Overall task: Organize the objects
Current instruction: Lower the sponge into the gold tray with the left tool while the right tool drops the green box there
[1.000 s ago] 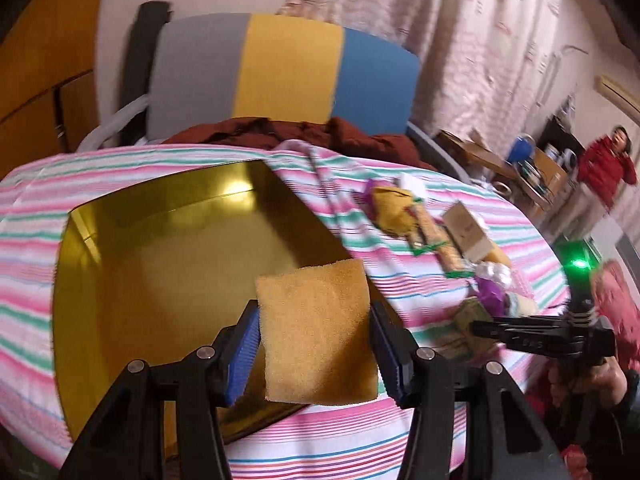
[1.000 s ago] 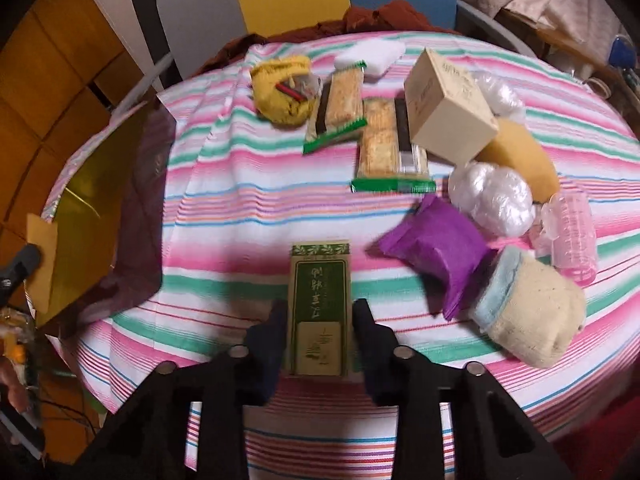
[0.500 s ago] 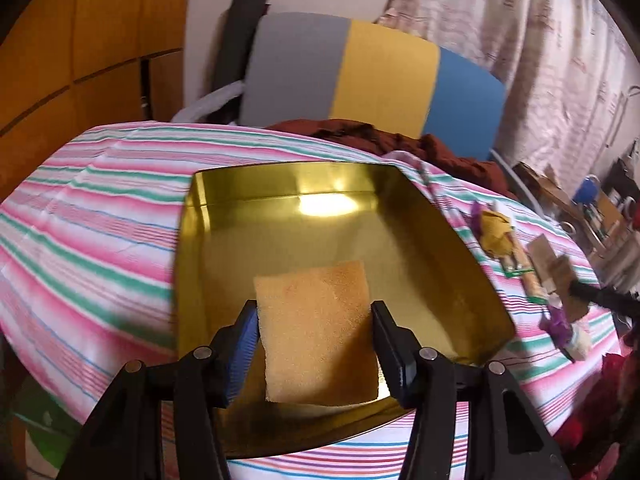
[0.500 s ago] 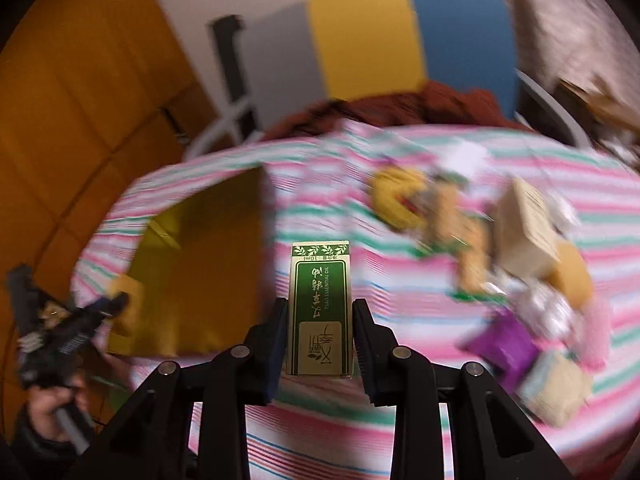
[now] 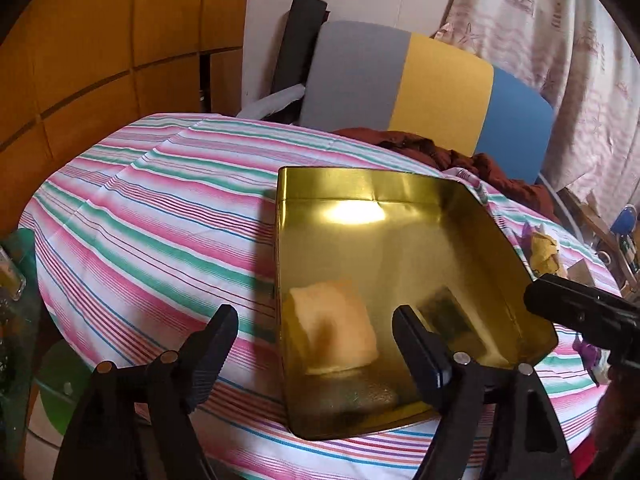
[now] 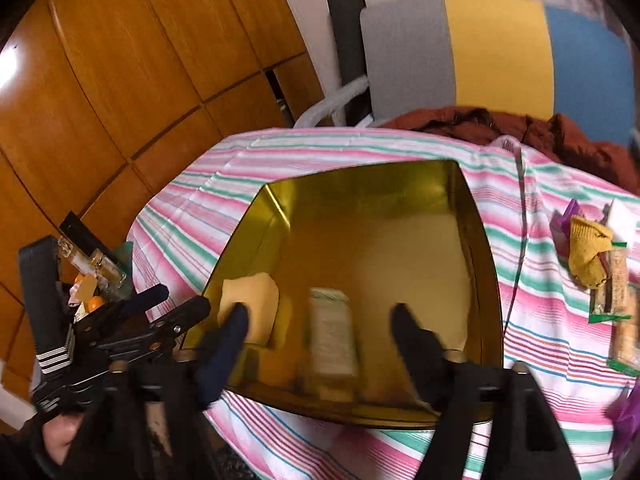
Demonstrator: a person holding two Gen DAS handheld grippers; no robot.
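Note:
A shiny gold tin tray (image 5: 400, 184) (image 6: 486, 272) lies on the striped tablecloth. Inside it, near the front left, rests the yellow sponge (image 5: 334, 326) (image 6: 250, 302). Beside the sponge lies the green tea box (image 6: 332, 332), blurred, and it shows dimly in the left wrist view as well (image 5: 448, 316). My left gripper (image 5: 316, 338) is open just above the tray's front left corner, nothing between its fingers. My right gripper (image 6: 320, 330) is open over the tray's front edge, with the tea box below the gap. The left gripper (image 6: 176, 312) also shows in the right wrist view.
A yellow cloth bundle (image 6: 588, 254) and snack bars (image 6: 616, 284) lie on the cloth right of the tray, with a purple item (image 6: 628, 420) at the right edge. A grey, yellow and blue chair back (image 5: 420, 88) stands behind the table. Wooden panels (image 6: 120, 80) fill the left.
Both grippers have opened. The sponge has left the left gripper and the tea box has left the right gripper; both now lie in the gold tray. Both views swung left toward the tray.

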